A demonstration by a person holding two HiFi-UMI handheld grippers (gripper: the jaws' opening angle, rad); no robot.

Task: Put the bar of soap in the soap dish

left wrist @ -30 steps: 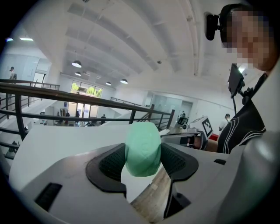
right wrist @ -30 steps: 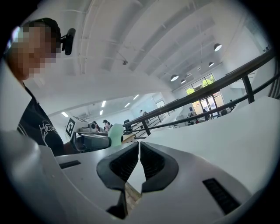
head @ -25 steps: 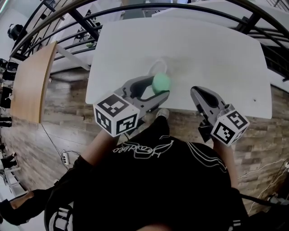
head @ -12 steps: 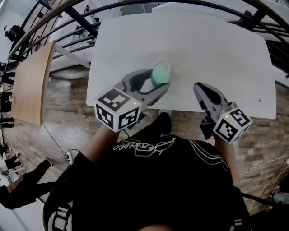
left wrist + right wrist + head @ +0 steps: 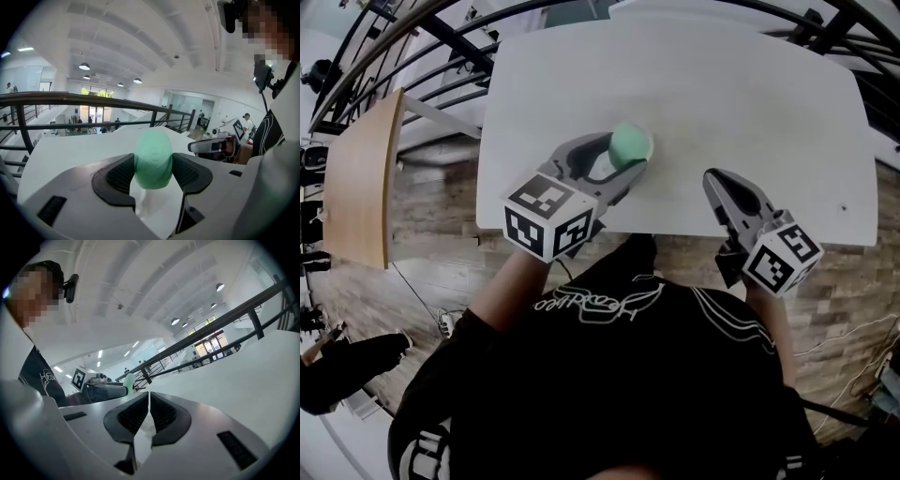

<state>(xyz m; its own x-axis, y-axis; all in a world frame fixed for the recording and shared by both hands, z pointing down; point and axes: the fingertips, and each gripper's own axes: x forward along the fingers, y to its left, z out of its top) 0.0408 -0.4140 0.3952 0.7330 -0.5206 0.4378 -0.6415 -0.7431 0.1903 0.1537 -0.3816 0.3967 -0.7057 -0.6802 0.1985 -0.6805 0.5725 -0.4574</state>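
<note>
Our left hand-held gripper [image 5: 153,165] clamps the green bar of soap [image 5: 629,143] between its pads, and the soap stands upright over the near left part of the white surface [image 5: 731,94]. Our right hand-held gripper [image 5: 149,401] has its jaws closed together on nothing and hangs at the surface's near edge, well apart from the soap.

Your left gripper [image 5: 626,161] reaches forward and tilts downward, its jaws clamped on both sides of the green bar of soap [image 5: 629,143]. Your right gripper [image 5: 713,178] is held apart from it, nearly level, jaws pressed together with nothing between them. Both forearms extend forward, the left reaching further
</note>
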